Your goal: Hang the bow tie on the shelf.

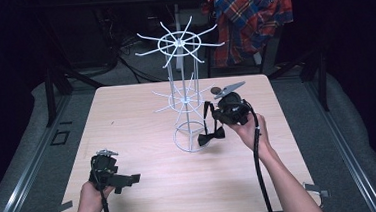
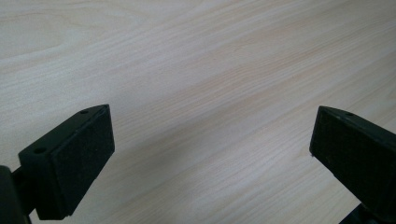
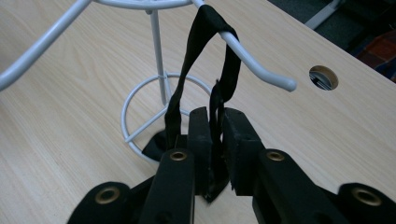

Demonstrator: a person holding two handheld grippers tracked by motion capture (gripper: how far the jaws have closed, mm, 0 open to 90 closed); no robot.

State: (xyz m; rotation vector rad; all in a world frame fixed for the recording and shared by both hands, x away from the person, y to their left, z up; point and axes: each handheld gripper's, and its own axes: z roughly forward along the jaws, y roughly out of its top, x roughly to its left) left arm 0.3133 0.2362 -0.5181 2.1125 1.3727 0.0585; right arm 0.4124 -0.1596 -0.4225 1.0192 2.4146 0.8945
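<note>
— Biggest thing first?

— Pale wooden table (image 1: pixel 146 189), stretching under and ahead of both sets of jaws. Round cable hole (image 3: pixel 323 77) cut in it, off beyond the right jaws and to their right in the right gripper view.

— Next down?

— White wire rack (image 1: pixel 184 93), upright near the table's far middle, two tiers of hooked spokes over a ring base. Ring base (image 3: pixel 140 116) just ahead of the right jaws, slightly to their left; one hooked spoke (image 3: pixel 261 65) crossing above and ahead of them.

— Beyond the table?

— Plaid shirt (image 1: pixel 250 16) draped over something, well past the rack, far ahead of either gripper.

— And the grippers?

— Right gripper (image 3: pixel 215 140) held in the right hand (image 1: pixel 250 129), close beside the rack. Jaws pressed together on a black strap (image 3: pixel 219 93). Left gripper (image 1: pixel 123 180) held in the left hand (image 1: pixel 89 193), low at the near left, well apart from the rack. Jaws spread wide, bare wood between them.

— Where does the strap go?

— Up from between the right jaws, looped over the hooked spoke, back down on the left side of the jaws. Black bow tie (image 1: pixel 211 136) hanging at its lower end, just beside the ring base, below and slightly left of the jaws. Touching the table or not: cannot tell.
</note>
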